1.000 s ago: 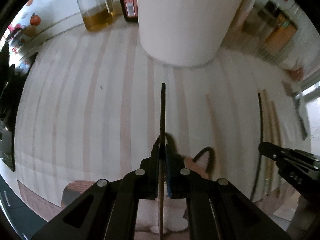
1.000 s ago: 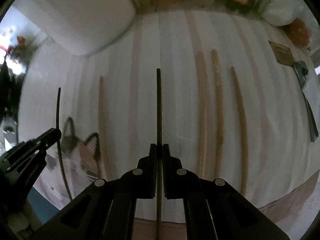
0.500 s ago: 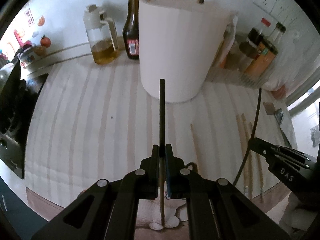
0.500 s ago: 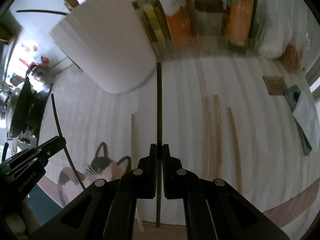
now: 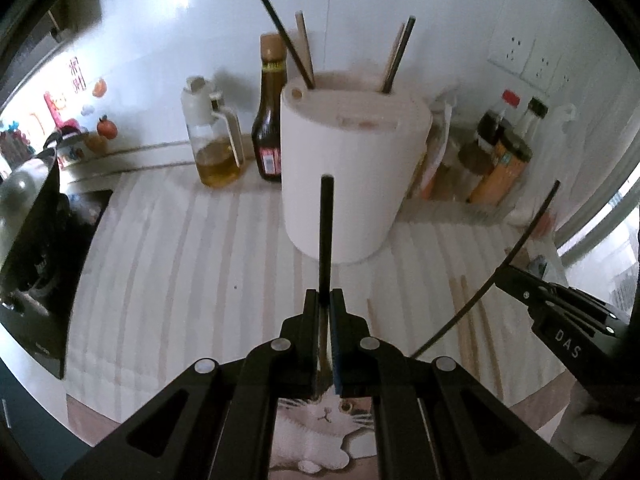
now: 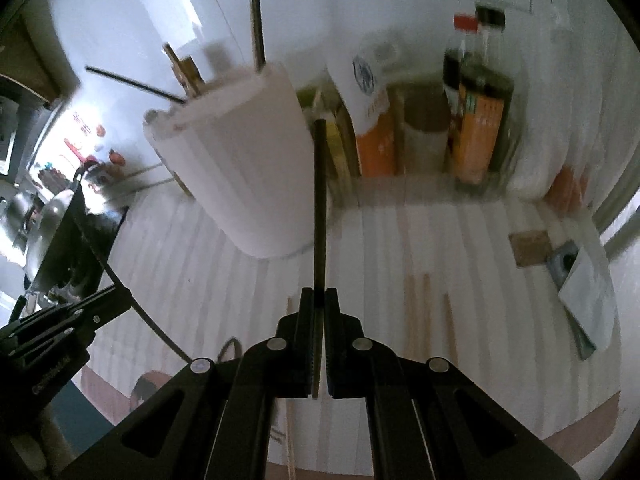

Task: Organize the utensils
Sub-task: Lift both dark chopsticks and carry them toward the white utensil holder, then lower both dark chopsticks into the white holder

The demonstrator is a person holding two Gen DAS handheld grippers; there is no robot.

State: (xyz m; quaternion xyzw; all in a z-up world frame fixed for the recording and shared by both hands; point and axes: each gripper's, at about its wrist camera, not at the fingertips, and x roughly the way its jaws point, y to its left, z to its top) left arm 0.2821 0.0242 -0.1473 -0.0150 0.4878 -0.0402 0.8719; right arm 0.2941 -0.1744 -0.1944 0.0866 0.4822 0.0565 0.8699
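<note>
My left gripper (image 5: 325, 300) is shut on a black chopstick (image 5: 326, 232) that points up in front of the white utensil holder (image 5: 352, 176). My right gripper (image 6: 319, 300) is shut on another black chopstick (image 6: 320, 200), held to the right of the holder (image 6: 236, 160). The holder has several black and wooden chopsticks (image 5: 288, 40) standing in it. Several wooden chopsticks (image 6: 416, 312) lie on the striped mat (image 6: 460, 264). The right gripper also shows in the left wrist view (image 5: 504, 270), and the left gripper in the right wrist view (image 6: 120, 292).
An oil jug (image 5: 214, 140) and a dark sauce bottle (image 5: 272, 112) stand left of the holder. Spice jars and packets (image 6: 472, 128) line the back wall. A stove with a pot (image 5: 28, 216) sits at the left. A paper and small block (image 6: 580, 272) lie at the right.
Both grippers have lifted and tilted up with their black chopsticks, from low over the mat to level with the holder, whose top rim has come into view.
</note>
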